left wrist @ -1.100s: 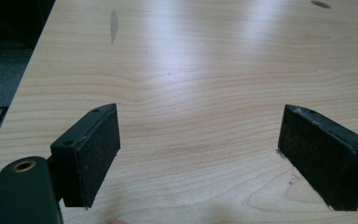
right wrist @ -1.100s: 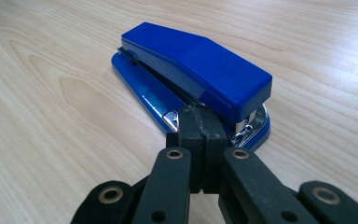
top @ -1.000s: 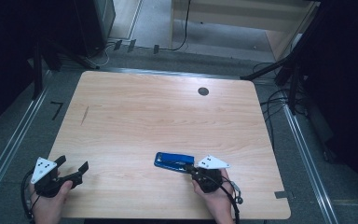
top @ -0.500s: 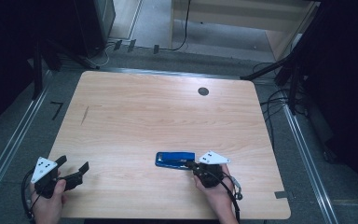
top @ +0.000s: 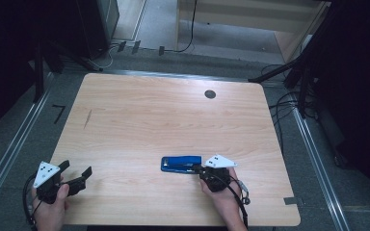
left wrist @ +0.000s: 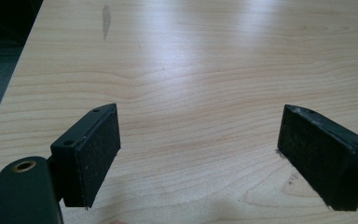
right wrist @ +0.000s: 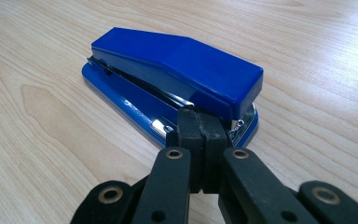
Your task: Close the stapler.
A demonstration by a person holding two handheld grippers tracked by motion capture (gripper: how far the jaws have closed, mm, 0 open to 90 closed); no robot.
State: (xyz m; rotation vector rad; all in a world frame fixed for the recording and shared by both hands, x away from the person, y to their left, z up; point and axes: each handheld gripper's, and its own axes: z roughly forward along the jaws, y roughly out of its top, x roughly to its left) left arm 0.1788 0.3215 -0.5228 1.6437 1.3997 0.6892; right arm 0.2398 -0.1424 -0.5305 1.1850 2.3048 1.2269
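Two tools sat low over my pale wooden desk [top: 139,120]: the right tool [right wrist: 200,126] was pinched fully together, its tips against the near end of the glossy blue plastic stapler [right wrist: 177,70] (lying flat, front-centre), while the left tool [left wrist: 198,154] gaped wide over bare wood.

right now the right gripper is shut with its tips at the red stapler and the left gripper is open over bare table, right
Not quite: the stapler is blue, not red, as the right gripper view shows. The rest holds: the right gripper is shut with its tips at the stapler, and the left gripper is open over bare table.
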